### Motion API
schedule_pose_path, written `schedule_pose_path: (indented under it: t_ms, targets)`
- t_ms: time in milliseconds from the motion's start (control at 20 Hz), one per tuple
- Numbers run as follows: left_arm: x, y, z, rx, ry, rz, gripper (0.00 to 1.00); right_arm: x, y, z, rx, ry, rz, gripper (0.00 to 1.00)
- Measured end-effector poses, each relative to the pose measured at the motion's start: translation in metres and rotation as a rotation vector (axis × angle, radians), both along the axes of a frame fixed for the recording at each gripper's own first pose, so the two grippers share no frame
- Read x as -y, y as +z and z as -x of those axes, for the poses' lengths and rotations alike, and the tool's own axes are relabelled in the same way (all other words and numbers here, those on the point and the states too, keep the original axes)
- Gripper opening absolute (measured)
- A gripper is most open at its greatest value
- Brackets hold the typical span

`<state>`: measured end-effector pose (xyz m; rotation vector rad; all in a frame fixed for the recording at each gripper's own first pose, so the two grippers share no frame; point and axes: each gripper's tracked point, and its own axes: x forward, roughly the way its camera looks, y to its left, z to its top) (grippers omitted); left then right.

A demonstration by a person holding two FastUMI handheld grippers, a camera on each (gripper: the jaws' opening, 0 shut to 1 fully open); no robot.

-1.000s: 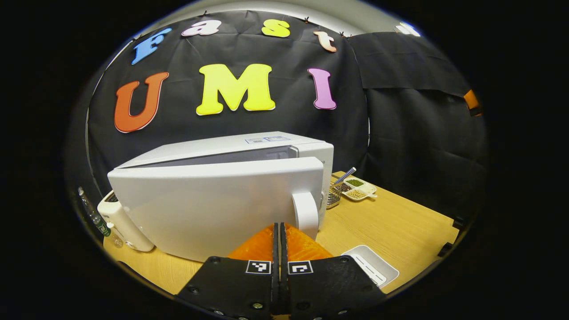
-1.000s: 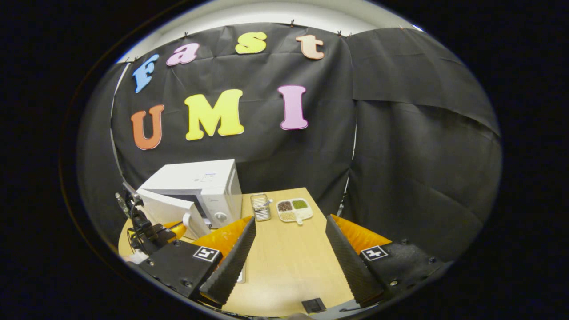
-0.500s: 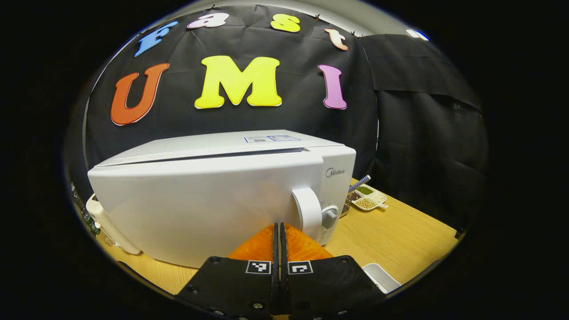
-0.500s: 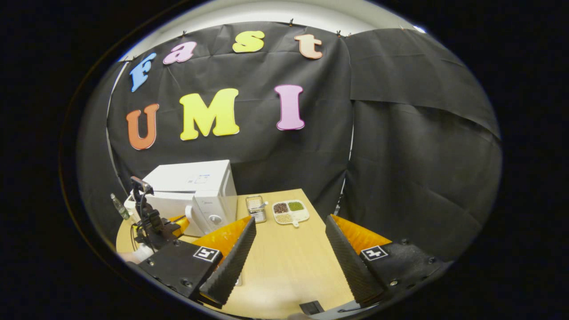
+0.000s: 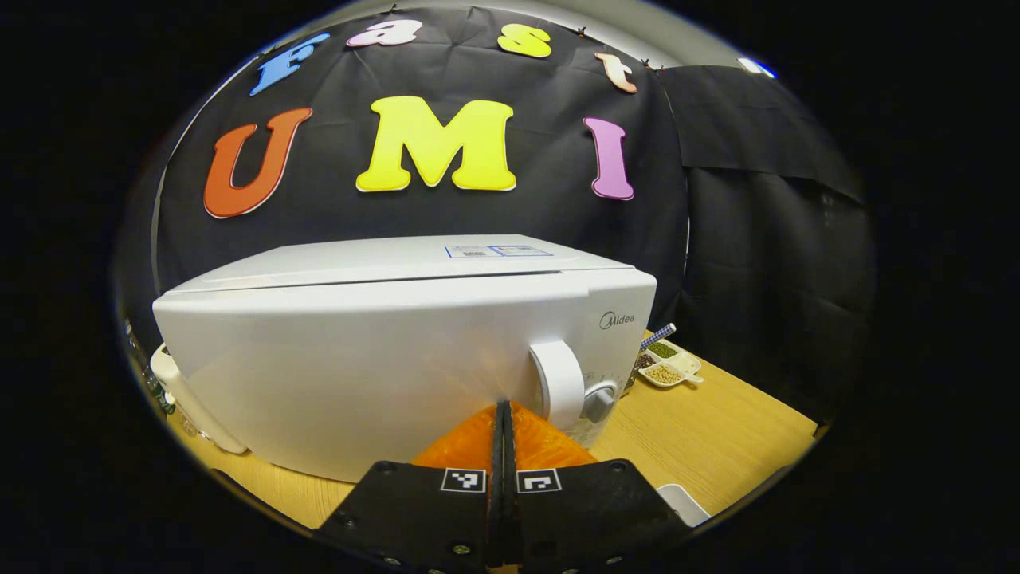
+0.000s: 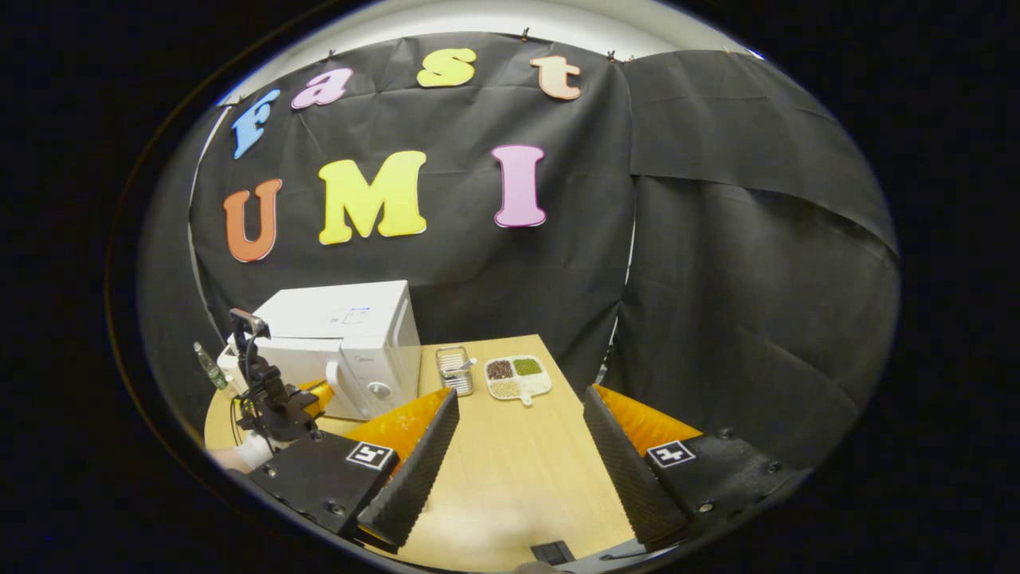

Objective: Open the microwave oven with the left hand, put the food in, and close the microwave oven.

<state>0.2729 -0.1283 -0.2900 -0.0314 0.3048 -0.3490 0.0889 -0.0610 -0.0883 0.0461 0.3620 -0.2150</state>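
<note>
Left gripper (image 5: pixel 504 410) pressing against the closed microwave door (image 5: pixel 358 375)

Its fingers are pressed together beside the handle (image 5: pixel 558 383); the right gripper (image 6: pixel 519 454) is hovering spread over the table (image 6: pixel 510 470).

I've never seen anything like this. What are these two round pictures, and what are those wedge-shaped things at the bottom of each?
A person holds a two-finger gripper in each hand, and each gripper carries a camera looking along its own fingers. In the left gripper view, the left gripper is shut with nothing between its fingers, its tips against the door of the white microwave oven, beside the door handle. In the right gripper view, the right gripper is open and holds nothing, above the wooden table. That view also shows a divided dish of beans and a small metal basket beside the oven.
</note>
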Motion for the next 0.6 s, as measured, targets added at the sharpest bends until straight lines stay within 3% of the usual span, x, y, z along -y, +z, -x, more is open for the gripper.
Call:
schedule_pose_path:
  t_ms: [250,600]
  targets:
    - [0.002,-0.002,-0.004,-0.047,0.007,0.039,0.00,-0.005,0.004,-0.004,0.002,0.020,0.004,0.92]
    - [-0.015,0.005,0.005,-0.033,0.056,-0.008,0.00,-0.002,0.002,0.005,0.005,0.013,-0.020,0.92]
